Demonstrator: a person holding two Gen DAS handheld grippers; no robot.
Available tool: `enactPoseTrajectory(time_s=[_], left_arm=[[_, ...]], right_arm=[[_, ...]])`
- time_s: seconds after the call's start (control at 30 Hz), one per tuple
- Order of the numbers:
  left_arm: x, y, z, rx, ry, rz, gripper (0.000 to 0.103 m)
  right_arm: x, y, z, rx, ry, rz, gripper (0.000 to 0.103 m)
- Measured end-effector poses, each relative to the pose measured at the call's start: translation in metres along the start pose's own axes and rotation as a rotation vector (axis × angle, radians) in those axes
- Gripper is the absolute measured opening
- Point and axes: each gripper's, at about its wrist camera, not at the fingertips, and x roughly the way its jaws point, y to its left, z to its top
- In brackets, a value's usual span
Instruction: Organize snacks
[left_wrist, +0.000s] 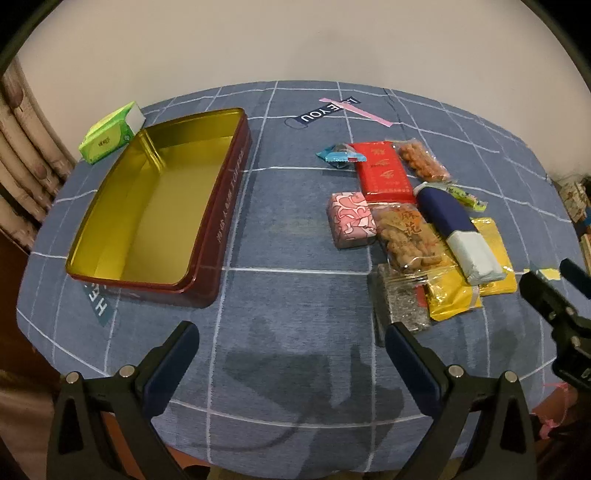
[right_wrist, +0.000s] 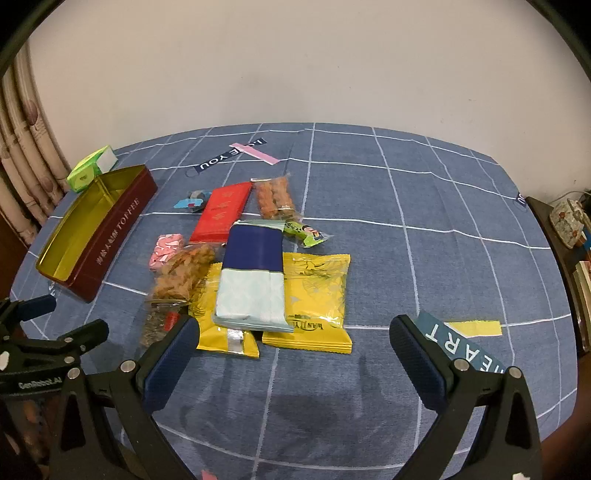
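crinkly foil on the navy-and-pale packet (right_wrist: 255, 277), centre frame: light, soft, slippery; best pinched at the sealed end. left tongs (left_wrist: 291, 345) and right tongs (right_wrist: 295, 339) spread wide, empty.

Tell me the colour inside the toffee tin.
Gold-yellow inside the toffee tin; left wrist view shows it best.

Tabletop (right_wrist: 406, 266): blue cloth w/ white grid lines, plus navy text patches. Tin (left_wrist: 221, 206): maroon outside w/ pale lettering, gold inside. Tissue pack (left_wrist: 107, 136): bright green & white. Red pack (right_wrist: 221, 212): red w/ gold marks. Long pack (right_wrist: 255, 277): navy top half, pale mint bottom. Yellow bags (right_wrist: 317, 295): yellow w/ gold line art. Small box (left_wrist: 351, 219): pink & white swirls. Candy (left_wrist: 340, 155): light blue wrapper w/ red bit. Clear bags (left_wrist: 406, 236): orange-brown snacks inside. Fingers (right_wrist: 170, 369): black frame, dark blue pads. Wall (right_wrist: 295, 66): plain off-white.
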Motion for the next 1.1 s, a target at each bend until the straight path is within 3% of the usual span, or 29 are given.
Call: enactPoseTrajectory(time_s=[1.1], left_arm=[[0.0032,0.0028,-0.0018,0.000,0.018,0.052,0.103]], right_arm=[[0.0050,-0.0008,-0.0054,-0.001,0.018,-0.004,0.102]])
